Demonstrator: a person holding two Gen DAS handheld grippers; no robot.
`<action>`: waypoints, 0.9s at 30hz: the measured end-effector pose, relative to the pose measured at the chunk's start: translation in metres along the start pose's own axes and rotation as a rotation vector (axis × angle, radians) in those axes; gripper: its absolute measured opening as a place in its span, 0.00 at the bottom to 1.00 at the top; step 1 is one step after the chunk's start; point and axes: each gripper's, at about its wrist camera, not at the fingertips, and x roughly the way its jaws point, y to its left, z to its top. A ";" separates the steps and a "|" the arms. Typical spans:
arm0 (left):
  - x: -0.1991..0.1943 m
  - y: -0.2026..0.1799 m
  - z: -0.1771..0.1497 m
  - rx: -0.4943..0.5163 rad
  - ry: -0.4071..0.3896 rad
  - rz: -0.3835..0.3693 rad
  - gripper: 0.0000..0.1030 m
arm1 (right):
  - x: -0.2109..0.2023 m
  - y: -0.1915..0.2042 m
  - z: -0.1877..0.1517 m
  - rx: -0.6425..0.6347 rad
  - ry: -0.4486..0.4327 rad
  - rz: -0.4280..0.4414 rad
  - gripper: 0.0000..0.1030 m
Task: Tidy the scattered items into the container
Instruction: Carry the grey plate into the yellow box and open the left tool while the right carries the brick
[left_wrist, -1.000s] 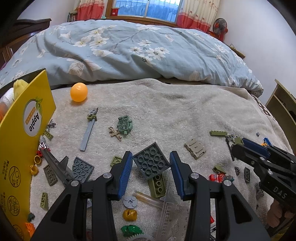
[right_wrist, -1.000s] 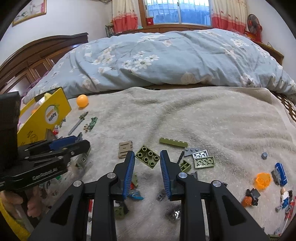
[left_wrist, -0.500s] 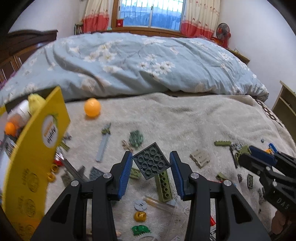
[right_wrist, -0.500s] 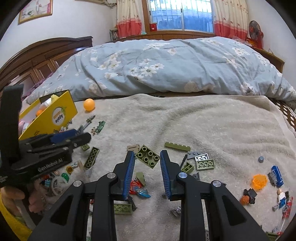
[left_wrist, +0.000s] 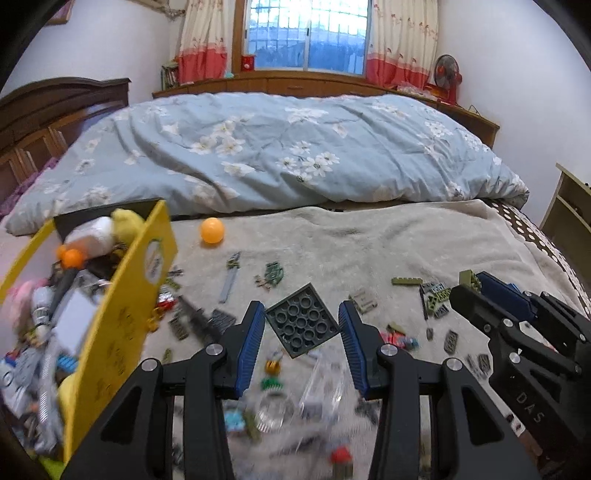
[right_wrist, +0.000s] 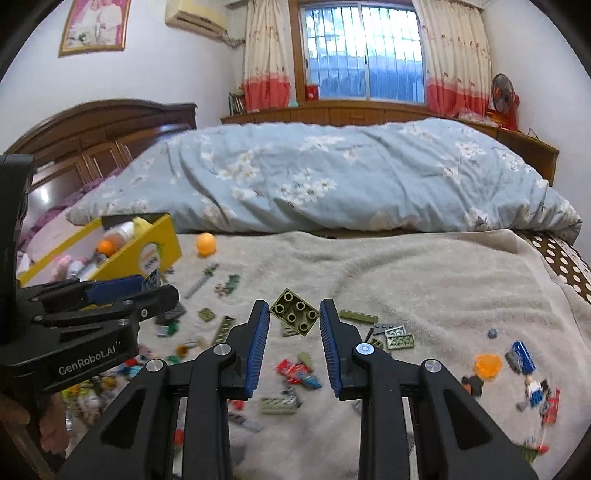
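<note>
Yellow box (left_wrist: 122, 317) open-topped at the blanket's left edge; both jaws gripping bricks, clear of litter

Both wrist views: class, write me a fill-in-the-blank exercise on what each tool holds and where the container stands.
1. The left tool grips a square ____ plate.
2. The right tool grips an olive ____.
3. The container is ____ in colour.
4. An orange ____ lies on the blanket beside it.

Missing words: grey; brick; yellow; ball

Bed (right_wrist: 554, 258) with beige blanket (right_wrist: 406, 266): scattered toy bricks (right_wrist: 399, 338), orange ball (right_wrist: 205, 243), yellow box (left_wrist: 122, 314), floral duvet (left_wrist: 295, 155) behind.
</note>
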 end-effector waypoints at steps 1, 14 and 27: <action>-0.008 0.000 -0.002 -0.001 -0.006 0.007 0.40 | -0.007 0.003 -0.003 0.009 -0.002 0.007 0.28; -0.097 0.005 -0.032 -0.002 -0.060 0.039 0.40 | -0.072 0.033 -0.020 0.091 -0.013 0.101 0.28; -0.144 0.054 -0.058 -0.057 -0.092 0.149 0.40 | -0.091 0.085 -0.023 0.022 -0.004 0.163 0.28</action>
